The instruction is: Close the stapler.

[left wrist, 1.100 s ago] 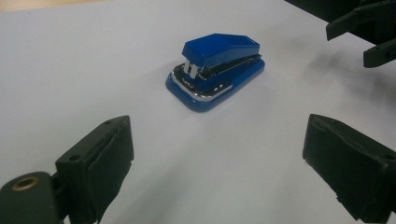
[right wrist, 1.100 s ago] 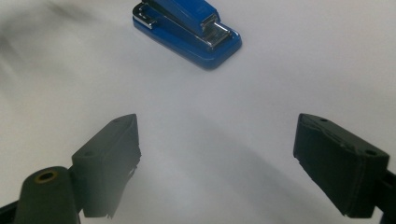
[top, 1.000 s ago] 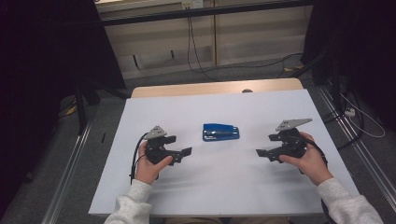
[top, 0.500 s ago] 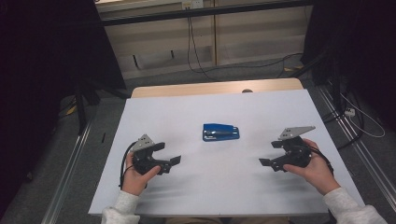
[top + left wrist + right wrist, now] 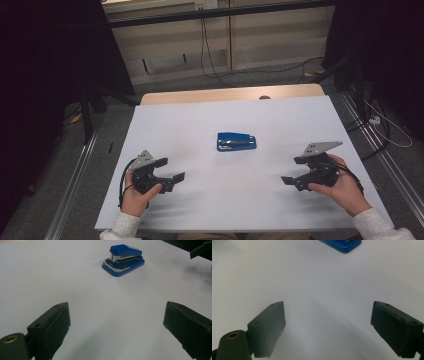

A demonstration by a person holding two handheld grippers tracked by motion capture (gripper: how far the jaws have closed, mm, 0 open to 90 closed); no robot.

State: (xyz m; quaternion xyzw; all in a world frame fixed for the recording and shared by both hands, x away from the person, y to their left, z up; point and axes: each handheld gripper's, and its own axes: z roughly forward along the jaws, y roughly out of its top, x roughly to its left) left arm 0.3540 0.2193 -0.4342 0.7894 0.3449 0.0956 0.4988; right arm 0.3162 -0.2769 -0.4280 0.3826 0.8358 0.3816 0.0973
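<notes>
Here the left gripper and right gripper (jaws wide, empty) have drawn back toward the table's near edge, leaving the blue stapler untouched.

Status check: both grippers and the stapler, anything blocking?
Left gripper open, empty, near table edge. Right gripper open, empty, opposite side. Blue stapler flat mid-table, untouched. Nothing between either gripper and it.

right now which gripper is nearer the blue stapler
Left, though only slightly. The left gripper sits toward the person and to the left of the blue stapler; the right gripper sits toward the person and to its right. Neither touches it.
</notes>
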